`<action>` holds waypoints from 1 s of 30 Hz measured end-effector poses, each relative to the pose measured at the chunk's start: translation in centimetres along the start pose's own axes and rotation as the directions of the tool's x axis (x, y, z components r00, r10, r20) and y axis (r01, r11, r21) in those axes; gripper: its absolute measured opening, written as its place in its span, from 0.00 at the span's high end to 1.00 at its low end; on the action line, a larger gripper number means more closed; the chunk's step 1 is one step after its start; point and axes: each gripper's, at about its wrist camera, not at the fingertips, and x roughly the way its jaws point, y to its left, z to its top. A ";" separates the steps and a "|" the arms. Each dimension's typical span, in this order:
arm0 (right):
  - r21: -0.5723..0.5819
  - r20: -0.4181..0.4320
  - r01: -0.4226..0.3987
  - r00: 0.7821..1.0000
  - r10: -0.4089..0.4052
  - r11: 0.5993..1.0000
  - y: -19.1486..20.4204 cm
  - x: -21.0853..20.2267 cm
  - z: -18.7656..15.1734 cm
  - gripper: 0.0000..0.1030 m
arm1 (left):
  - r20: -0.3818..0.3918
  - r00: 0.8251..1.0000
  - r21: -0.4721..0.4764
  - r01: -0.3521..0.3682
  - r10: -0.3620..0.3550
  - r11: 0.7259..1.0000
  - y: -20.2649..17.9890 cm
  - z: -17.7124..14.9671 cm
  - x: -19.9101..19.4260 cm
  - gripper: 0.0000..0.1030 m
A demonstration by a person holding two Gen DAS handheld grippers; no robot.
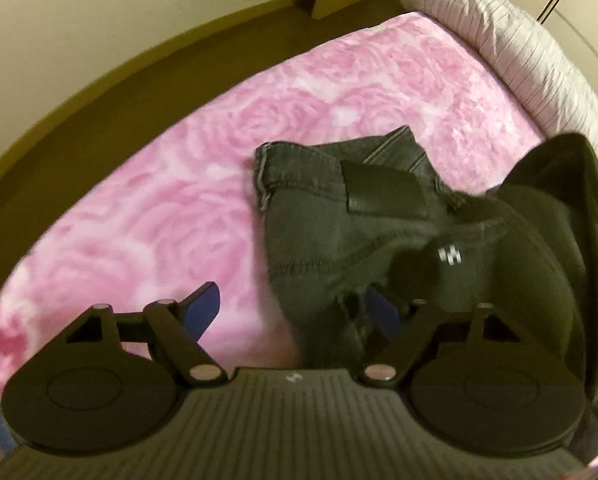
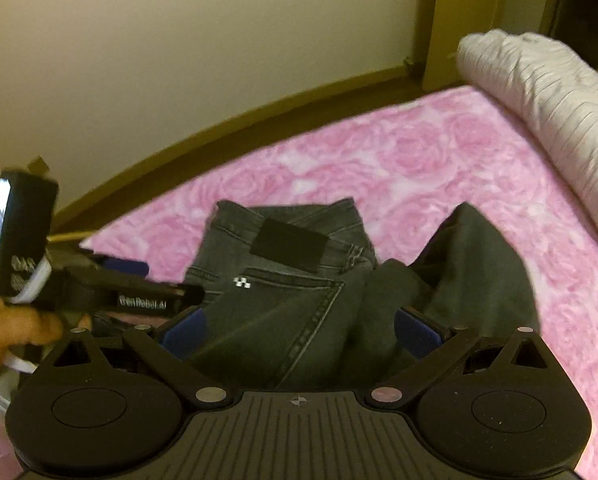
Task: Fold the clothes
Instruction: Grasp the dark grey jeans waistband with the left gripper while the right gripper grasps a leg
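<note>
Dark grey jeans [image 1: 319, 236] lie crumpled on a pink rose-patterned blanket [image 1: 159, 208], waistband and black leather patch [image 1: 383, 192] facing up. My left gripper [image 1: 293, 310] is open over their near edge; its left pad is over bare blanket and fabric bunches against the right pad [image 1: 383, 314]. In the right wrist view the jeans [image 2: 283, 320] fill the gap between the wide-set pads of my right gripper [image 2: 299, 332], which looks open. One part of the fabric [image 2: 479, 256] stands up in a peak. The left gripper [image 2: 167, 280] and the hand [image 2: 7, 320] holding it are at the left.
A rolled, striped white quilt [image 1: 519, 48] [image 2: 555, 104] lies along the bed's far right side. Brown floor [image 1: 99, 120], a cream wall [image 2: 179, 60] and a wooden door frame [image 2: 459, 20] lie beyond the bed's far edge. Both views are motion-blurred.
</note>
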 end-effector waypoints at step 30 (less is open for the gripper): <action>0.148 0.101 -0.108 0.991 0.093 0.983 -0.7 -5.1 0.1 0.91 | 0.077 0.985 0.095 0.148 -0.156 0.984 -3.4 2.7 -0.8 0.62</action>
